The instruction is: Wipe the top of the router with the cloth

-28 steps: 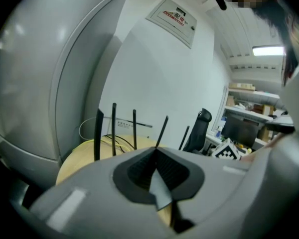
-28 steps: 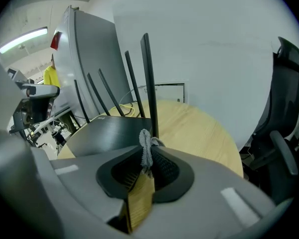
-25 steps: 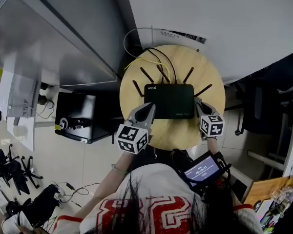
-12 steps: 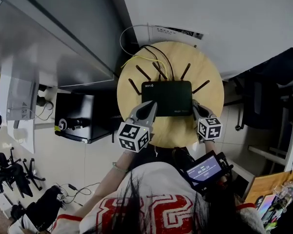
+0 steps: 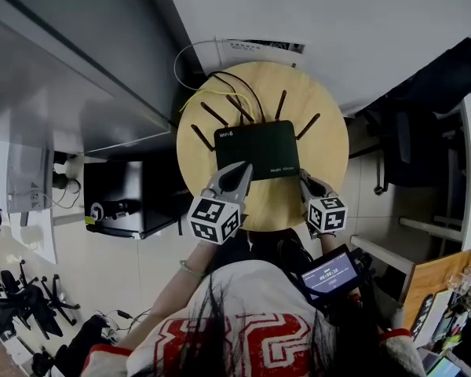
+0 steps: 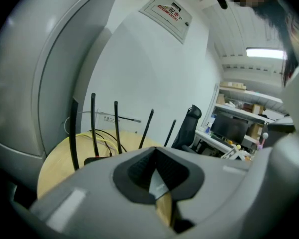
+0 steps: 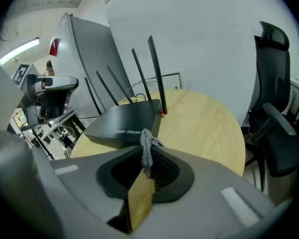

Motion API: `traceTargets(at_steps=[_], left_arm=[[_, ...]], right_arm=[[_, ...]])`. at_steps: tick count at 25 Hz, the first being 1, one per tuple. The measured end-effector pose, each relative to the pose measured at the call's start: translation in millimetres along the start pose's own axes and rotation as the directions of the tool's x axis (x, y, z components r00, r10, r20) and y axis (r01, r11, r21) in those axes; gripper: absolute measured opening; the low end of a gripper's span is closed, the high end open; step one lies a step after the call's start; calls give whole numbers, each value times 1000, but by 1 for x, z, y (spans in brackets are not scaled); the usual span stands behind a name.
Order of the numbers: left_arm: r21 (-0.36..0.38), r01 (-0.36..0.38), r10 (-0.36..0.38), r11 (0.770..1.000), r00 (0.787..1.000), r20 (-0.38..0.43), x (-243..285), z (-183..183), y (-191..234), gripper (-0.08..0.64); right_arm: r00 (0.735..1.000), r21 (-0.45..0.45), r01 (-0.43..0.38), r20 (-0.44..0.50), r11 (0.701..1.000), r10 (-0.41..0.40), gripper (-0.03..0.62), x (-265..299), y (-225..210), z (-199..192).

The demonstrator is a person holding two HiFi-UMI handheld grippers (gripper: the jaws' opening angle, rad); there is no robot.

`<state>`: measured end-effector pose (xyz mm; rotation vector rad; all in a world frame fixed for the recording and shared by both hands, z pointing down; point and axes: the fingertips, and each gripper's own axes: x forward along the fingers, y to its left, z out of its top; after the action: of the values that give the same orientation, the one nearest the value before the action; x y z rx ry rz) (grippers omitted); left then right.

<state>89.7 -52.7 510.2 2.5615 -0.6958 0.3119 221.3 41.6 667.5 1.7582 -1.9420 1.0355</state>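
The person leans over a round wooden desk (image 5: 326, 157), a gripper in each hand and a small lit screen (image 5: 325, 274) strapped by the right forearm. The left gripper (image 5: 242, 170) has its jaws drawn together to a thin slit, and I see nothing caught in them. From above, its tip overlaps the near left edge of the router (image 5: 255, 149). The right gripper (image 5: 302, 177) is clamped on the cloth (image 7: 146, 146), a small grey twist that sticks up out of the closed jaws. It sits just at the router's near right corner; whether the cloth touches the casing I cannot tell.

The router is a flat black box lying in the middle of the desk, its top bare. Its thin black antennas (image 5: 280, 104) stand up along the far edge. Behind them, black and yellow cables (image 5: 212, 93) trail off the back of the desk towards the white wall. A black office chair (image 7: 271, 108) stands off to the right.
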Motion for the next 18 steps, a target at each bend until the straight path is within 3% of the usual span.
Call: traceTargets(at_steps=[7,18], left_arm=[[7,5,-5,1000,1000,6,-4,-3,-8,0],[-19,-105,105,994,994,42,-30,-4,12,0]], right_arm=[[1000,24,-27,-8,999,27,44,-4,17,-19],[999,39,21,26,999,-22,44,-3,-5,-4]])
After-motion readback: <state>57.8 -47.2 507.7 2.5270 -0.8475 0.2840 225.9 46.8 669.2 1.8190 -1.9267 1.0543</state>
